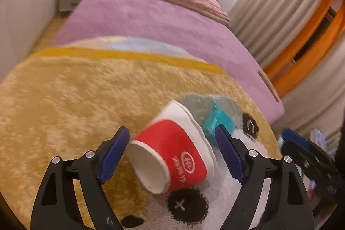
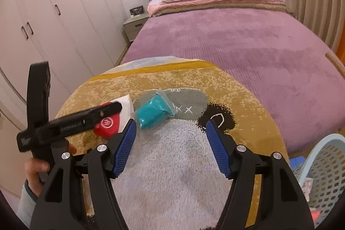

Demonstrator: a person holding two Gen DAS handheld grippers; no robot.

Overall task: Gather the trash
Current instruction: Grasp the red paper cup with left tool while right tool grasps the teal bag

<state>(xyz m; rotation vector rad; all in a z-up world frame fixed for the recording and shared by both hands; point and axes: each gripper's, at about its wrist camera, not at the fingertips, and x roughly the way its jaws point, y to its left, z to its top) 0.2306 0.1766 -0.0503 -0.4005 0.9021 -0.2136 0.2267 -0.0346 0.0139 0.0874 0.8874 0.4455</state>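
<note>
A red and white paper cup (image 1: pixel 172 152) lies on its side on the yellow panda rug (image 1: pixel 64 100). My left gripper (image 1: pixel 172 133) is open around it, a blue pad on either side, and neither pad touches it. Just behind the cup lies a teal packet in clear plastic (image 1: pixel 217 120). In the right wrist view the packet (image 2: pixel 154 113) sits just ahead and left of my open right gripper (image 2: pixel 171 124), which has nothing between its pads. The cup (image 2: pixel 107 124) shows there partly hidden behind the left tool.
A light blue mesh basket (image 2: pixel 323 165) with some items in it stands at the rug's right edge. A bed with a purple blanket (image 2: pixel 237 46) lies beyond the rug. White wardrobes (image 2: pixel 54 14) line the left wall. A hand (image 2: pixel 35 167) holds the left tool.
</note>
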